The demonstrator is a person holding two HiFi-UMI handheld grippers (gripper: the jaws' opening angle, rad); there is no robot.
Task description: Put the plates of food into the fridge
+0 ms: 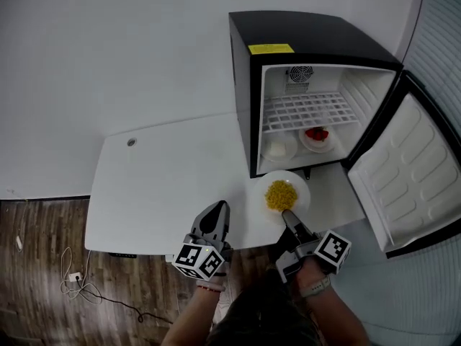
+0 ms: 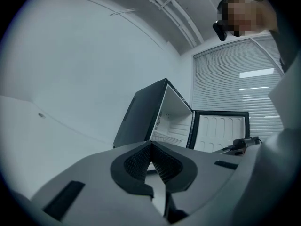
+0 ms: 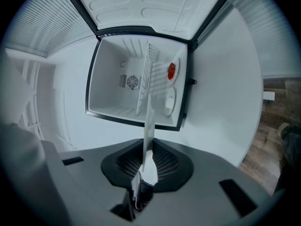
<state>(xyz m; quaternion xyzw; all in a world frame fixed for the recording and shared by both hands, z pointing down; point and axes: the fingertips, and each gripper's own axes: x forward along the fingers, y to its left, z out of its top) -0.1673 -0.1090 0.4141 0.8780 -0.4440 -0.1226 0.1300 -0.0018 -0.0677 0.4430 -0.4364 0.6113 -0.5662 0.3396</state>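
Note:
A white plate of yellow corn (image 1: 281,194) sits level just in front of the open black mini fridge (image 1: 317,42). My right gripper (image 1: 288,216) is shut on its near rim. In the right gripper view the plate (image 3: 148,121) shows edge-on, pinched between the pads of that gripper (image 3: 146,157). On the fridge floor lie a plate with red food (image 1: 317,137) and a white plate (image 1: 279,148), under a wire shelf (image 1: 306,110). My left gripper (image 1: 218,209) hovers shut and empty over the table's front edge; its jaws (image 2: 151,145) meet with nothing between them.
The fridge door (image 1: 410,171) swings wide open to the right. The white table (image 1: 158,186) carries the fridge at its right end. Wood floor with cables (image 1: 79,283) lies at the lower left. Window blinds (image 2: 235,84) stand behind the fridge.

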